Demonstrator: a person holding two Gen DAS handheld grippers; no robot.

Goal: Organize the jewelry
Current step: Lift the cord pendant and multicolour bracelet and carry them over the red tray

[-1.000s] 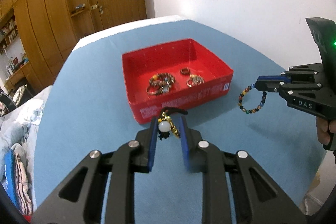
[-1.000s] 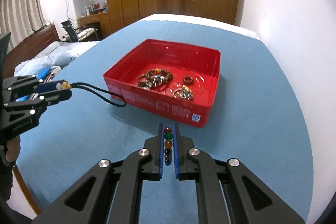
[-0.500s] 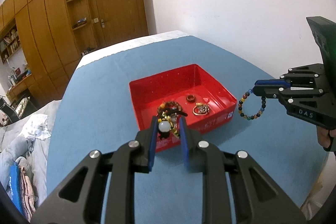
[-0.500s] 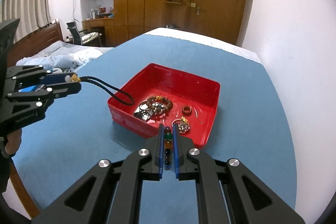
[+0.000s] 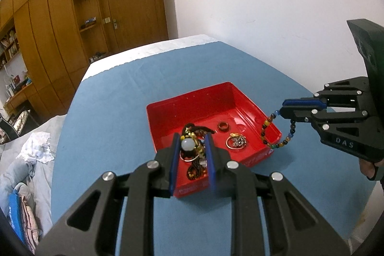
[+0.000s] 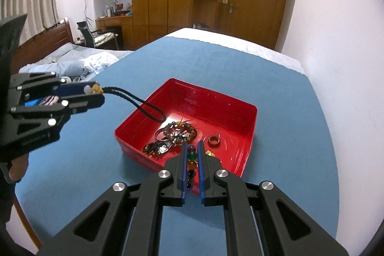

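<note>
Two grippers each carry a piece above the blue cloth. Left gripper is clamped narrowly on a white-bead charm, its black cord drooping to the tray's near-left corner. Right gripper is closed on a colored bead bracelet dangling over the right rim. Red tray lies just ahead and below both, with bracelets and rings inside; nothing stands in the way.
</note>
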